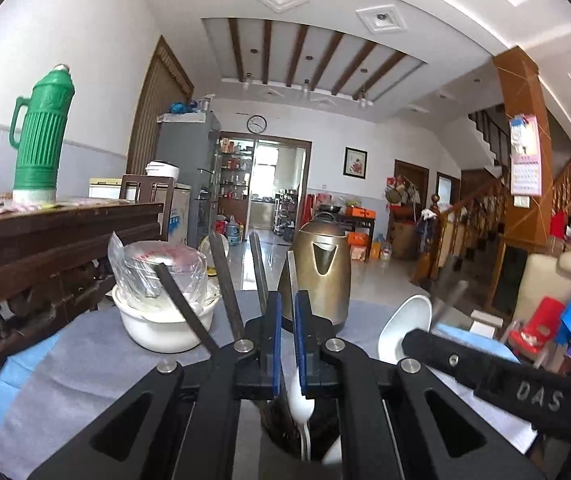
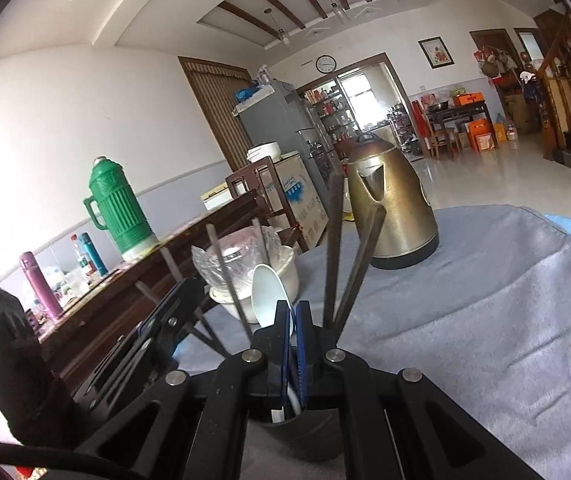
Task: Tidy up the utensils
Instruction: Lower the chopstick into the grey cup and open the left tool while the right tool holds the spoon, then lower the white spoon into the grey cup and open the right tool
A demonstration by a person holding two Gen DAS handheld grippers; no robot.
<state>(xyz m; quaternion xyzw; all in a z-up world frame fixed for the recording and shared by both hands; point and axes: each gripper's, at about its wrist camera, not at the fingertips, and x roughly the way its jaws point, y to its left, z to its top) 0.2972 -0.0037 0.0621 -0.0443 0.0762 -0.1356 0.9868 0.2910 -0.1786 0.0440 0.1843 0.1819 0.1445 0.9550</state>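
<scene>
Spoons stand almost upright at the near edge of the tabletop (image 2: 485, 300), both over the dark cup (image 2: 301, 436) that holds the chopsticks (image 2: 333, 248). The right tool (image 2: 293, 312) is clamped on the white spoon (image 2: 269, 296). Its bowl points up and leans towards the left edge, and its handle runs straight down into the cup, so its long axis is close to vertical. The left tool (image 1: 288, 304) is only narrowly parted around the slim metal spoon (image 1: 291, 276). That handle rises between the pads against one of them, with a sliver of gap at the other, so the grip looks loose. Its bowl hangs low at the cup's mouth. The cup sits directly under both tools, so any coming move is probably a short drop along each spoon's length. The kettle (image 2: 393, 208) stands well apart towards the far edge.
</scene>
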